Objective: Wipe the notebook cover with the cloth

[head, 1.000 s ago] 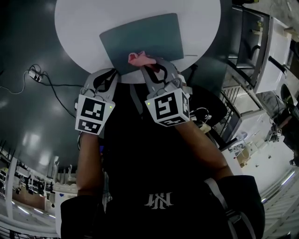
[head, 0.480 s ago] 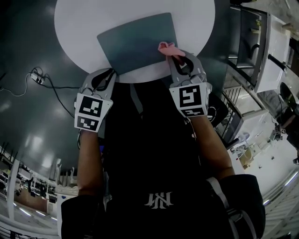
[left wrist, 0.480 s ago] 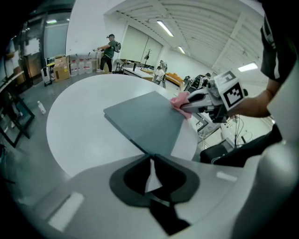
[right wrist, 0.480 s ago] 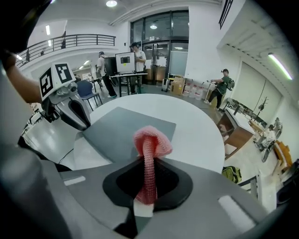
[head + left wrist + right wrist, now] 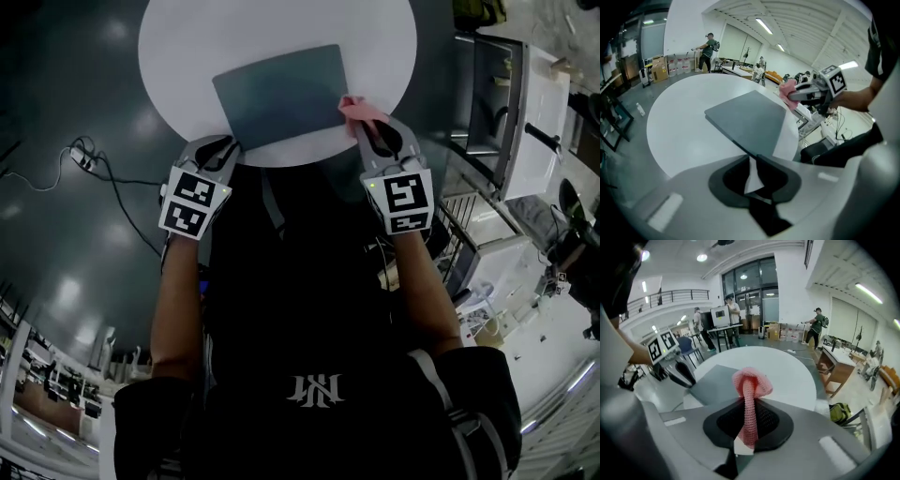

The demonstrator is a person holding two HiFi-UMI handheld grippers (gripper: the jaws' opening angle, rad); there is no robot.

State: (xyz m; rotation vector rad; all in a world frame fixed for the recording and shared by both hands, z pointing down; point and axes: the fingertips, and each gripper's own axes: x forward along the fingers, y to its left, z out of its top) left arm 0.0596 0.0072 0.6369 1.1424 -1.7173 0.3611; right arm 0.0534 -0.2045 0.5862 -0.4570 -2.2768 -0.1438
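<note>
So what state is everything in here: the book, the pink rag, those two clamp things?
Dark grey-green notebook: closed, lying flat on the round white table.
Pink knitted cloth: bunched, clamped in the right gripper, at the notebook's near right corner.
Right gripper: shut on the cloth.
Left gripper: jaws together, nothing seen between them, tips at the notebook's near left corner.

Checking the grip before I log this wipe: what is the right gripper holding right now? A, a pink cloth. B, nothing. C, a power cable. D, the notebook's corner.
A: in the right gripper view, the right gripper has its jaws closed on the pink cloth, which bunches up above them.
</note>
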